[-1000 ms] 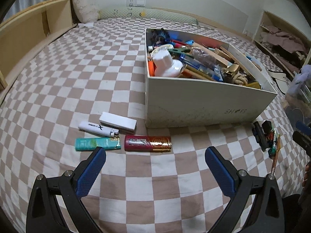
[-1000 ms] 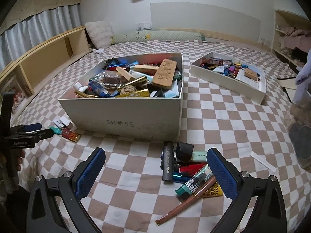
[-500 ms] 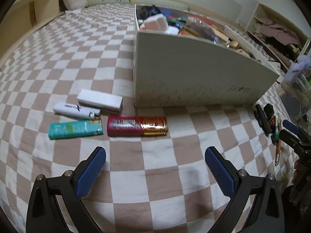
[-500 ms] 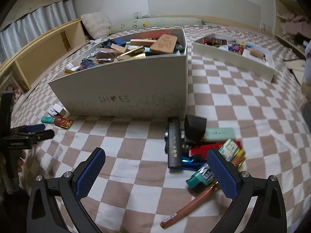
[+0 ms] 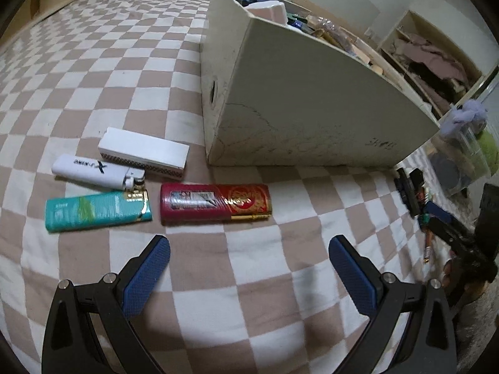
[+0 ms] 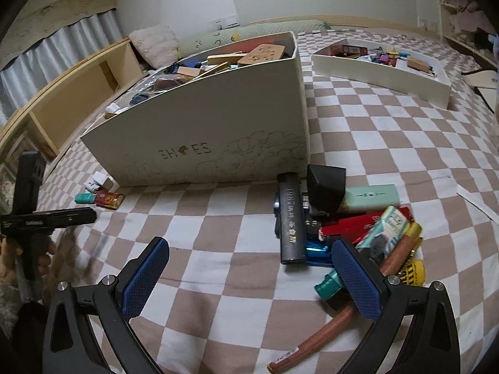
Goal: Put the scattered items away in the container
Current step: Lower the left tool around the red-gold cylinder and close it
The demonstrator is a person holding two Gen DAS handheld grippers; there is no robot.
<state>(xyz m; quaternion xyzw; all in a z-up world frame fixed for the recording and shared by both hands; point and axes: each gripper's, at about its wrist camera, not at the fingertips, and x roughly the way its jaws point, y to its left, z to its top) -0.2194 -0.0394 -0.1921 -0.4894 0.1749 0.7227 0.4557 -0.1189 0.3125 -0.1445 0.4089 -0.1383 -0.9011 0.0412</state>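
A white shoe box point(image 5: 305, 106) full of small items stands on the checked bedspread; it also shows in the right wrist view point(image 6: 218, 137). My left gripper point(image 5: 248, 268) is open and empty, low over the bed just short of a red and gold lighter point(image 5: 215, 204). A teal lighter point(image 5: 96, 213), a white lighter point(image 5: 93, 171) and a white box point(image 5: 143, 152) lie to its left. My right gripper point(image 6: 249, 268) is open and empty; its right finger sits by a heap with a dark tube point(image 6: 291, 221), a black box point(image 6: 326, 190) and a brown pen point(image 6: 340, 314).
A second shallow white tray point(image 6: 383, 74) with small items lies at the back right. Wooden shelving point(image 6: 71, 93) runs along the left side of the bed. The other gripper shows at the left edge point(image 6: 46, 218).
Both grippers have dropped lower and moved forward toward their heaps of items. The box now looms larger in both views. Both stay open.
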